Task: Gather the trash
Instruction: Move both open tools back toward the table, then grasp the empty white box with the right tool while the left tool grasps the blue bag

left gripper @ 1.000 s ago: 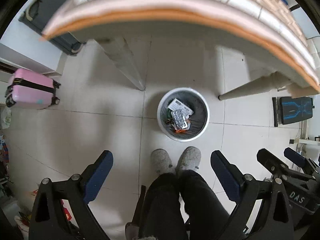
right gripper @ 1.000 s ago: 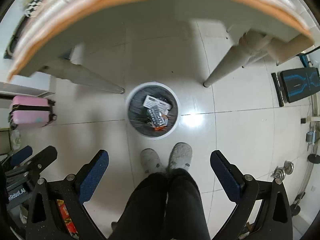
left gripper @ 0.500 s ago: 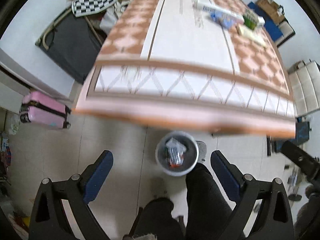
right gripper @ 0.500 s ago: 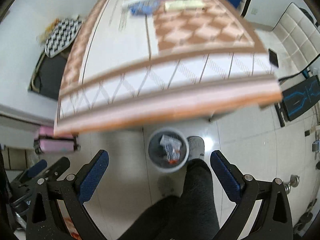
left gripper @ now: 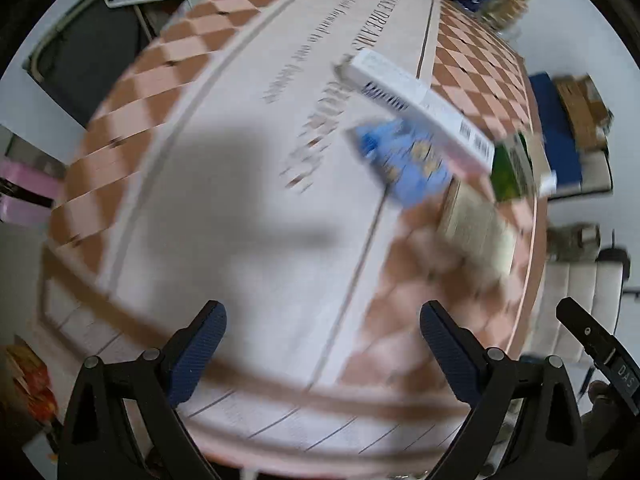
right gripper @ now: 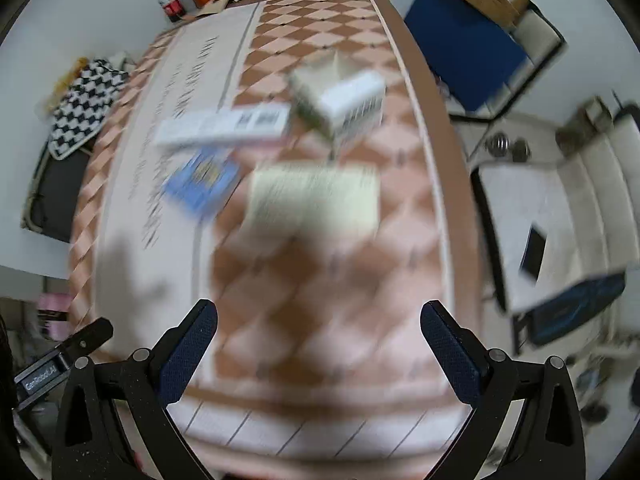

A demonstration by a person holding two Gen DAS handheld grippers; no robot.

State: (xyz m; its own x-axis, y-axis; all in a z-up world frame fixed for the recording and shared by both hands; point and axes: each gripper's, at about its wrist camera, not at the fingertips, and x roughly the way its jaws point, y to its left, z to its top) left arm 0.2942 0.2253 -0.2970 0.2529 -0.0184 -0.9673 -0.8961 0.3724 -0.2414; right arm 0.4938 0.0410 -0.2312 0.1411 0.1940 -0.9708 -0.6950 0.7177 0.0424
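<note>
Left wrist view: the left gripper [left gripper: 320,354] hangs over the near end of the counter [left gripper: 240,216], its jaws spread wide with nothing between them. The picture is smeared by motion, so details are soft. Trash lies well ahead and to the right on the patterned cloth: a long white carton [left gripper: 416,108] with a barcode near one end, lying slantwise; a blue packet [left gripper: 404,164] just beside and partly under it; a pale flat box [left gripper: 476,228] nearer the counter's right edge; and a green-and-white box [left gripper: 516,164] beyond that. A part of the right gripper shows at the far right edge.

Right wrist view: the right gripper [right gripper: 318,352] is likewise spread and empty above the near end of the counter. Here the pale flat box [right gripper: 314,200] sits most nearly straight ahead, with the blue packet [right gripper: 202,178] to its left, the long white carton [right gripper: 224,126] beyond the packet, and the green-and-white box [right gripper: 340,106] farther back. Bottles and cups crowd the far end.

All four pieces look like empty cardboard or thin wrapper: probably light and crushable. The boxes should take a pinch across their narrow width; the long carton is best held near its middle so it does not swing. The packet looks limp and flat, likely needing an edge lifted first.
</note>
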